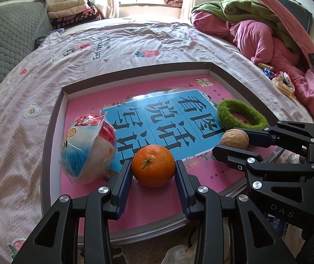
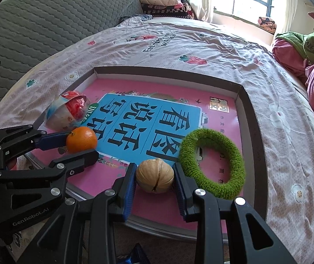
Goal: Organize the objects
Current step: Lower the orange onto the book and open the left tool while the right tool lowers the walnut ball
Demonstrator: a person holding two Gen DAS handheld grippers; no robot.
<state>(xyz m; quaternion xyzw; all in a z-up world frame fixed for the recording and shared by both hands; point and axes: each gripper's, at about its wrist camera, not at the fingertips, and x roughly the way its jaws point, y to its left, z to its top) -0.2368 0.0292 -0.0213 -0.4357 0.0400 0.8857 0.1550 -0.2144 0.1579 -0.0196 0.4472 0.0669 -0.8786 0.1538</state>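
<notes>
Inside the shallow grey cardboard tray (image 1: pixel 53 118), beside a wrapped snack packet (image 1: pixel 88 147) and fuzzy green ring (image 2: pixel 211 162), a round orange mandarin (image 1: pixel 153 166) was clamped by the left gripper (image 1: pixel 153 173), a tan wrinkled walnut (image 2: pixel 154 175) by the right gripper (image 2: pixel 154 182)

The orange (image 1: pixel 153 165) has a finely dimpled, slightly shiny peel. The walnut (image 2: pixel 155 175) shell is matt, tan and ridged. The green ring (image 2: pixel 214 163) is fuzzy knitted yarn. The snack packet (image 1: pixel 88 149) is glossy crinkled plastic film. The book cover (image 1: pixel 170 118) is smooth, glossy paper. The tray rim (image 1: pixel 53 118) looks like matt cardboard. The bedsheet (image 1: pixel 121 44) is wrinkled printed cloth.
</notes>
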